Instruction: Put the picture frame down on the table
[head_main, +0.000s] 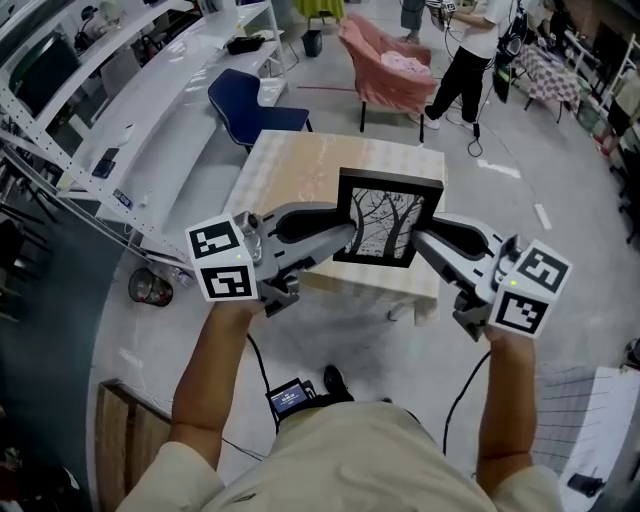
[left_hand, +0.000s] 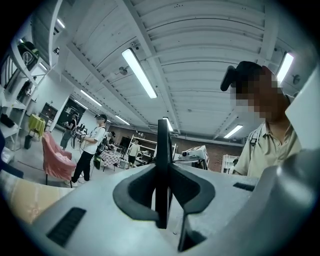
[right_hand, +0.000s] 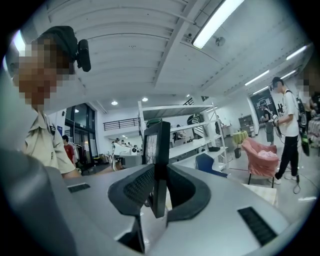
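A black picture frame (head_main: 385, 217) with a tree drawing hangs upright in the air over the near edge of the light wooden table (head_main: 310, 165). My left gripper (head_main: 345, 232) is shut on its left side; in the left gripper view the frame (left_hand: 163, 170) shows edge-on between the jaws. My right gripper (head_main: 420, 240) is shut on its right side, and the frame (right_hand: 159, 165) again stands edge-on in the right gripper view.
A blue chair (head_main: 245, 105) and a long white bench (head_main: 150, 120) stand left of the table. A pink armchair (head_main: 385, 65) is behind it, with a person (head_main: 465, 60) standing nearby. A wooden crate (head_main: 125, 455) sits at the lower left.
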